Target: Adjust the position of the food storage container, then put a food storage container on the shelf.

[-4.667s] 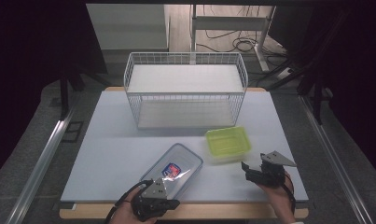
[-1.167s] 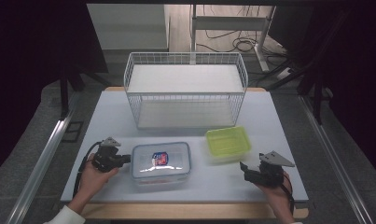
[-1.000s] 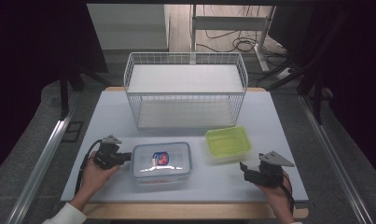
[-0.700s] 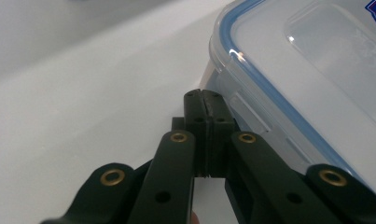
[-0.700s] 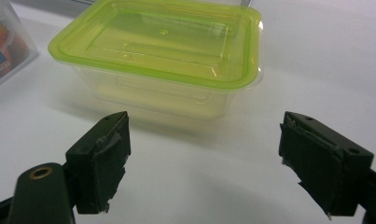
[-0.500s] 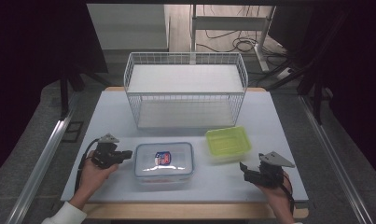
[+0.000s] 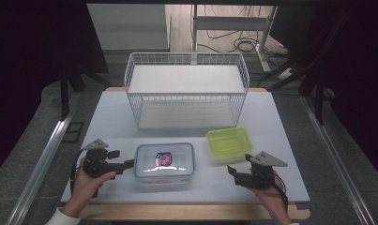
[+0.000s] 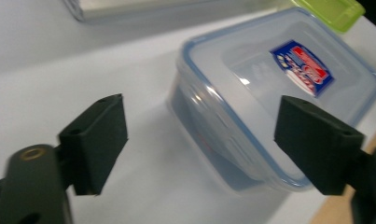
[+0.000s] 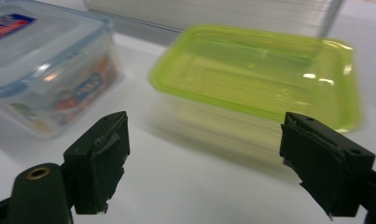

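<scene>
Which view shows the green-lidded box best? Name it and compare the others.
Right gripper view: the green-lidded box sits close, just beyond the open right gripper. The high view shows it small; the left gripper view catches a corner.

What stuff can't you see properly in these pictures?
- What is in the clear box: high view, too small; right gripper view, blurred colours through its wall.
- Words on its label: left gripper view, blurred.
- Whether the green box holds anything: right gripper view, the tinted lid hides it.
- Wire basket: cut off by the top edge in both gripper views.
- Right claw: high view, too small to judge its opening.
</scene>
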Available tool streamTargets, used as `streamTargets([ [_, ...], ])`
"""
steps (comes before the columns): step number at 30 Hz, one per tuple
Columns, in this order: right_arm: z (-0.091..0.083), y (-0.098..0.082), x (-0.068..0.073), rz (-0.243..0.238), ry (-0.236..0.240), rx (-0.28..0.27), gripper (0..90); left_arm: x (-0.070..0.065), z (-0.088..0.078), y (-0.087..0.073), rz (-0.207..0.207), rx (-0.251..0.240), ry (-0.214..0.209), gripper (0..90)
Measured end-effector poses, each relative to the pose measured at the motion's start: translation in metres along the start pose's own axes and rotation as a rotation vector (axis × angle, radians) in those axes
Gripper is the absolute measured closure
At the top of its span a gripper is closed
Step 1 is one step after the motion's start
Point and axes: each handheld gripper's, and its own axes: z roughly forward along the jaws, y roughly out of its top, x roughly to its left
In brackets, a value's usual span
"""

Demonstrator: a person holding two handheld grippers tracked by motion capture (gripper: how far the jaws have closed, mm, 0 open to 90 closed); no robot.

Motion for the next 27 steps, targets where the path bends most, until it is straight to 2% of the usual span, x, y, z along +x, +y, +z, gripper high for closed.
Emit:
streamTargets([
  [5,0.006,0.007,0.009,0.015,0.048,0.022,17.7,-0.001,-0.002,-0.001,-0.005,-0.005,-0.020,14.6],
  [7,0.009,0.010,0.011,0.019,0.061,0.027,17.8,-0.001,-0.003,0.000,-0.021,-0.013,-0.033,14.6],
  [14,0.013,0.013,0.013,0.043,0.083,0.031,18.1,0.000,-0.004,-0.001,-0.045,-0.016,-0.074,14.8],
  [27,0.022,0.024,0.026,0.050,0.119,0.035,18.4,-0.005,-0.008,-0.002,-0.046,-0.029,-0.086,15.5],
])
